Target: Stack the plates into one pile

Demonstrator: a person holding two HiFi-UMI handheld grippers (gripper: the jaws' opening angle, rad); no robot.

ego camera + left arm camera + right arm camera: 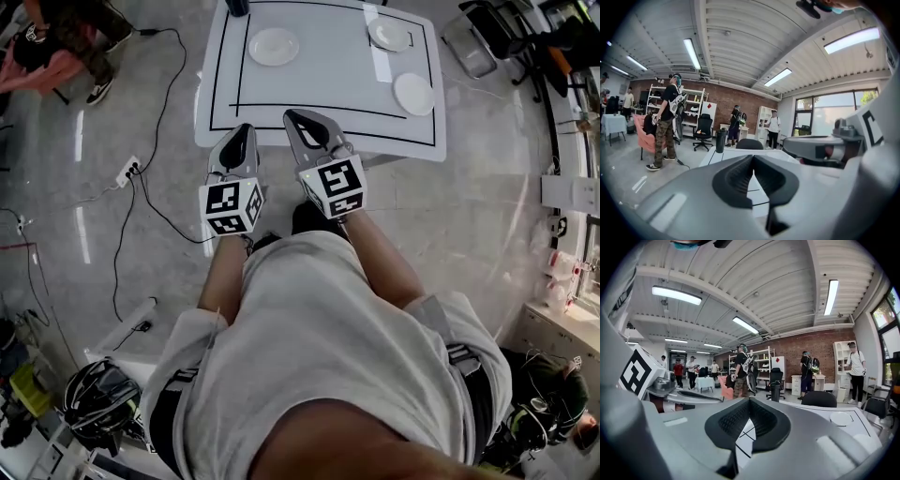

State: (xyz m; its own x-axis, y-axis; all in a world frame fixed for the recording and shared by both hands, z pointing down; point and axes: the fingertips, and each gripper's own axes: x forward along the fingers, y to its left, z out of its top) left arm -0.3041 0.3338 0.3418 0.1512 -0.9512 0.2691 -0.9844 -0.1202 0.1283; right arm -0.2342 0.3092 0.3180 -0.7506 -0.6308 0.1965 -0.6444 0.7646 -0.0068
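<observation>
Approach: carry left gripper (245, 131) and right gripper (294, 116), both closed and empty, past near edge of bench (319, 84); open before right-edge plate (413, 94), seemingly shallow-rimmed.

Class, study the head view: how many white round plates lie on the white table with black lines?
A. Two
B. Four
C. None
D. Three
D: on the white table, the left white round plate, the far right plate and the near right plate lie apart, none stacked.
</observation>
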